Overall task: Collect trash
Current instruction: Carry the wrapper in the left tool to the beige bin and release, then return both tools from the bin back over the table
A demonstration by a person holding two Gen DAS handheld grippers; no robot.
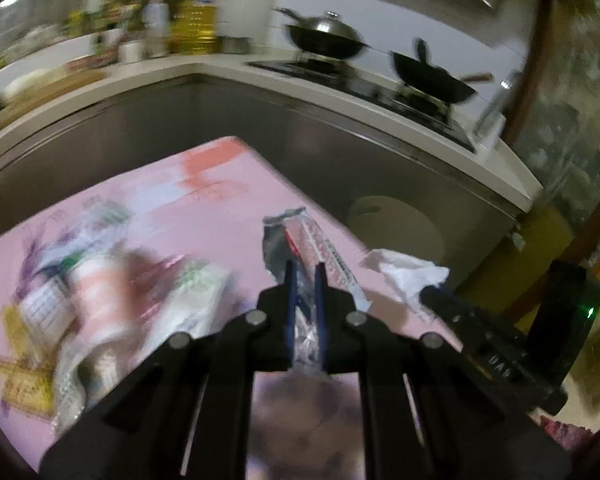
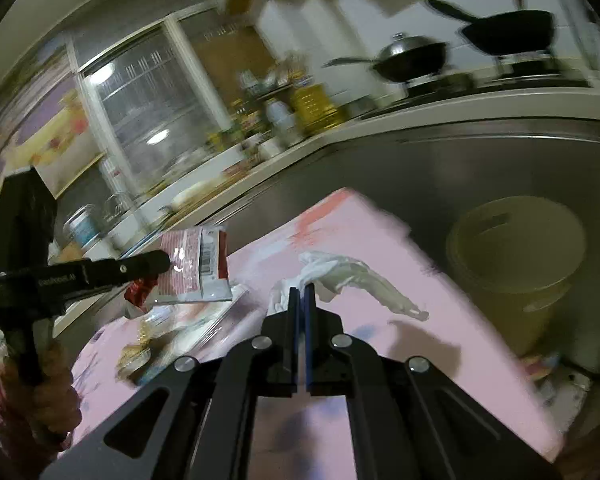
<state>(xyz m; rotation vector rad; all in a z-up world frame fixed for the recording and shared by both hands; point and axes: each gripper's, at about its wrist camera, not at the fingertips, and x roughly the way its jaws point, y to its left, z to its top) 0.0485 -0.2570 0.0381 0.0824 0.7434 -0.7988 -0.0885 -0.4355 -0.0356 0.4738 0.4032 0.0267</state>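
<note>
Item 1, L gripper (image 1: 304, 268): fingers pinched nearly together on a red-and-white snack wrapper (image 1: 312, 240); wrapper runs lengthwise between the pads, long axis along the fingers, crinkled torn end sticking out past the tips at 12 o'clock. In the right wrist view the same wrapper (image 2: 196, 264) hangs flat off the L gripper (image 2: 162, 262) at 9–10 o'clock, clear of the table. Item 2, R gripper (image 2: 299, 296): fingers pressed tight on a white crumpled tissue (image 2: 340, 276); tissue trails from the tips toward 2–3 o'clock, long axis roughly crosswise to the fingers, free end drooping over the pink tabletop (image 2: 380, 240). In the left wrist view the tissue (image 1: 404, 276) sits at 3 o'clock of the L tips. Item 3, uncollected litter (image 1: 112, 292): blurred packets and wrappers on the pink tabletop (image 1: 220, 184), 9 o'clock of L gripper; types not readable. Item 4, yellowish bin (image 2: 516, 260): on floor past the table's far-right edge, 2 o'clock of R gripper, mouth open upward; also seen as bin (image 1: 396, 236) at 1–2 o'clock of L. Judgement: R hand nearer the bin; L must cross further right. Both drops likely need carry over the table edge before release. Far: stove pans (image 1: 328, 36), blurred.
</note>
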